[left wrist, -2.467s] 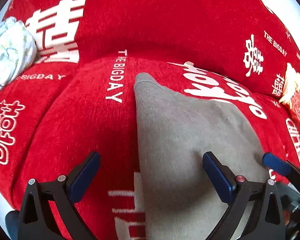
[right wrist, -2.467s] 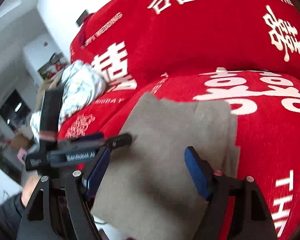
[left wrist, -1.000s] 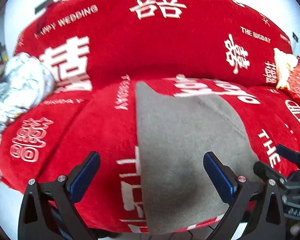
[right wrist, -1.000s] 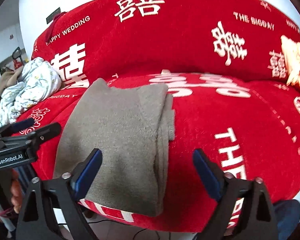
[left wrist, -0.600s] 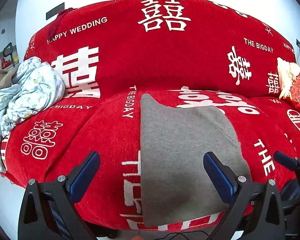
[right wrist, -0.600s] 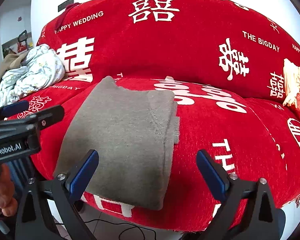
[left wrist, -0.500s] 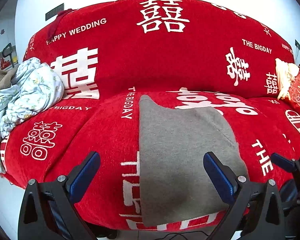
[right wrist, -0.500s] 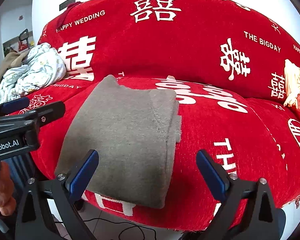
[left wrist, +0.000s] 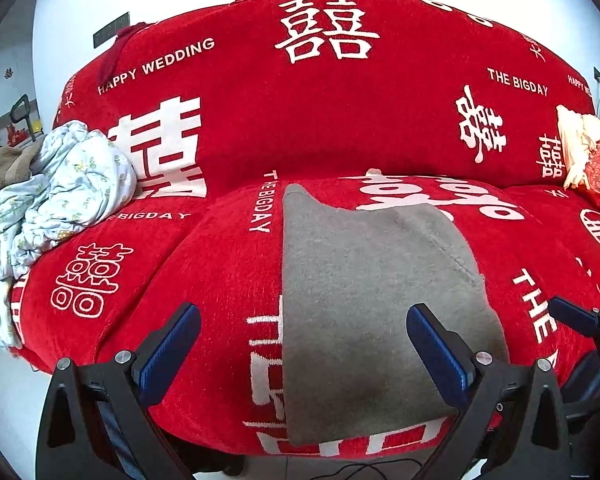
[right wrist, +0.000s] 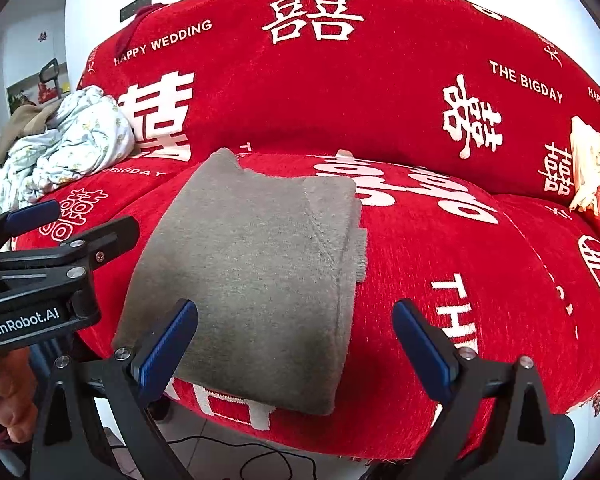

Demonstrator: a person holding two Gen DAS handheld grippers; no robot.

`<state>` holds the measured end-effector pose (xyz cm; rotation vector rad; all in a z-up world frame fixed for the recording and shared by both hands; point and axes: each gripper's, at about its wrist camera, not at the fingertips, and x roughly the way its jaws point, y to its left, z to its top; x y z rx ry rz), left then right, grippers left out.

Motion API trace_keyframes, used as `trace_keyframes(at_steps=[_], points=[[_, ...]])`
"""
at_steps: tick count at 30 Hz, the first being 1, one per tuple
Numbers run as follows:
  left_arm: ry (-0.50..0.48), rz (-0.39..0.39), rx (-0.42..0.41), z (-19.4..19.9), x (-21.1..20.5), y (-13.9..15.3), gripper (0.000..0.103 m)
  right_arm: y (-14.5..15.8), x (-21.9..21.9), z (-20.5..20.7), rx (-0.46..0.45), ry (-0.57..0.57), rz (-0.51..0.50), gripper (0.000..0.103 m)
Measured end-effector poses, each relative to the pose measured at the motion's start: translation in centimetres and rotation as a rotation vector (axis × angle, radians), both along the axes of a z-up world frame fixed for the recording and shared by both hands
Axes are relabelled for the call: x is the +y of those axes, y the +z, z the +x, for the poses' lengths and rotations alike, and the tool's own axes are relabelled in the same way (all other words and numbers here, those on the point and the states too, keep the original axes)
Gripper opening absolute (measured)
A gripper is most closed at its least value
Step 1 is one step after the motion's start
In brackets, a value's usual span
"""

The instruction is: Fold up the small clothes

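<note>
While both tools hang empty, left tool (left wrist: 303, 354) and right tool (right wrist: 295, 350) spread wide, we see the folded grey fleece garment (right wrist: 256, 264) at twelve o'clock on the sofa seat (right wrist: 440, 248); soft, light, limp, best pinched at its near hem corners.

Sofa cover (left wrist: 332, 120): white "HAPPY WEDDING" and "THE BIGDAY" on the backrest, "THE BIGDAY" and "BIGDAY" on the seat, large double-happiness characters throughout. Left gripper (right wrist: 72, 224) body: "GenRobot.AI" in the right wrist view. Nothing else legible.
</note>
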<state>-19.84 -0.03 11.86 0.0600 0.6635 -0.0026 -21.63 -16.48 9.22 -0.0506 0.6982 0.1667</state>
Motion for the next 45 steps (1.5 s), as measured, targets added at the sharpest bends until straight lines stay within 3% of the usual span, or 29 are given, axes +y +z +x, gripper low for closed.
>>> trace_keyframes(at_steps=[45], points=[[-0.004, 0.015, 0.013, -0.26, -0.18, -0.61, 0.103, 0.08, 0.47, -0.13, -0.002, 0.008, -0.004, 0.099]])
